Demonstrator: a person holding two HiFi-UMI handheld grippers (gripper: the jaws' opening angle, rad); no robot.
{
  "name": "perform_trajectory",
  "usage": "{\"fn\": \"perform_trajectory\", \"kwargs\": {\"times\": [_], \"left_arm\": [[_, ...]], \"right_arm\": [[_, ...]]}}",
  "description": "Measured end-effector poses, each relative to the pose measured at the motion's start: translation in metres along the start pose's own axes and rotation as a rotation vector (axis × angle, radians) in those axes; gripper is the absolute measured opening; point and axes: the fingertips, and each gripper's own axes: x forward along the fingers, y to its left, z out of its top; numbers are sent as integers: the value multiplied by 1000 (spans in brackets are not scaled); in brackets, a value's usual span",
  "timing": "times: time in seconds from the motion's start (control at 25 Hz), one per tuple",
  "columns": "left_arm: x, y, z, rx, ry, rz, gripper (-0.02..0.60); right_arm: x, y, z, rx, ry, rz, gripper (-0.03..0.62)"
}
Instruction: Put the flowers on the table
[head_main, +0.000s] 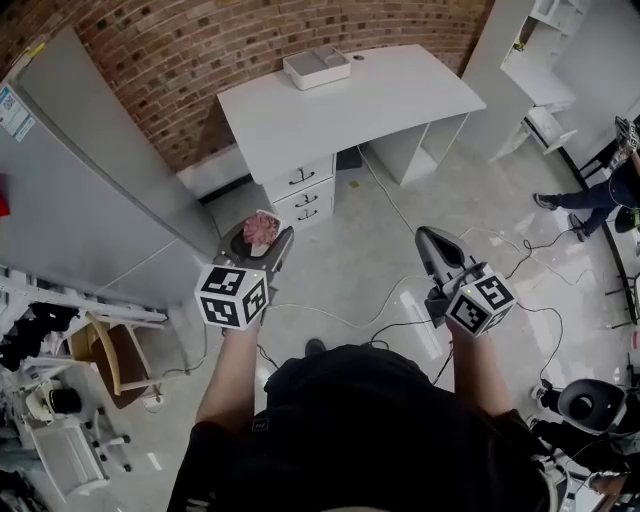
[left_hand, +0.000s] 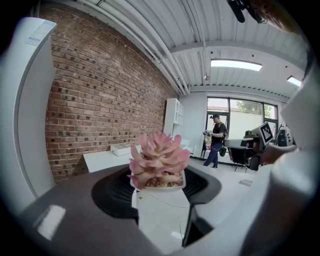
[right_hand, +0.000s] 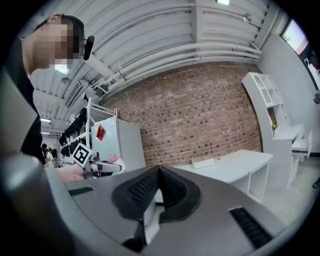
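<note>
A pink succulent flower (head_main: 262, 228) (left_hand: 159, 160) in a small white pot (left_hand: 160, 185) sits between the black pads of my left gripper (head_main: 263, 242) (left_hand: 159, 189), which is shut on the pot and holds it upright in the air. The white table (head_main: 350, 100) (left_hand: 106, 160) (right_hand: 235, 165) stands ahead against the brick wall, well beyond both grippers. My right gripper (head_main: 432, 240) (right_hand: 159, 186) hangs over the floor to the right with its jaws shut together and nothing in them. In the right gripper view the left gripper (right_hand: 102, 167) shows at the left.
A flat white box (head_main: 317, 68) (left_hand: 121, 149) (right_hand: 202, 163) lies at the table's back edge. A tall white cabinet (head_main: 90, 190) stands at the left, white shelves (head_main: 550, 60) at the right. Cables (head_main: 400, 320) run over the floor. A person (left_hand: 217, 140) stands far off.
</note>
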Motion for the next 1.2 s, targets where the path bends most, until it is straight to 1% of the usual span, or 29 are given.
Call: {"fn": "perform_trajectory", "kwargs": {"times": [0.16, 0.44, 0.68, 0.8, 0.92, 1.04, 1.2], "left_arm": [[-5, 9, -2, 4, -6, -10, 265], [-20, 19, -8, -9, -21, -49, 264], [-19, 31, -14, -31, -12, -53, 264], [-6, 33, -17, -39, 3, -57, 264], [15, 31, -21, -41, 30, -59, 264], [38, 36, -16, -41, 45, -41, 264], [77, 46, -2, -40, 48, -9, 264]], "right_arm": [[9, 5, -3, 20, 3, -20, 8], [19, 35, -14, 41, 2, -14, 9], [28, 35, -26, 79, 26, -26, 9], [33, 25, -26, 83, 34, -24, 9], [38, 4, -33, 112, 43, -18, 9], [51, -24, -39, 143, 50, -8, 9], [76, -62, -33, 152, 38, 23, 9]]}}
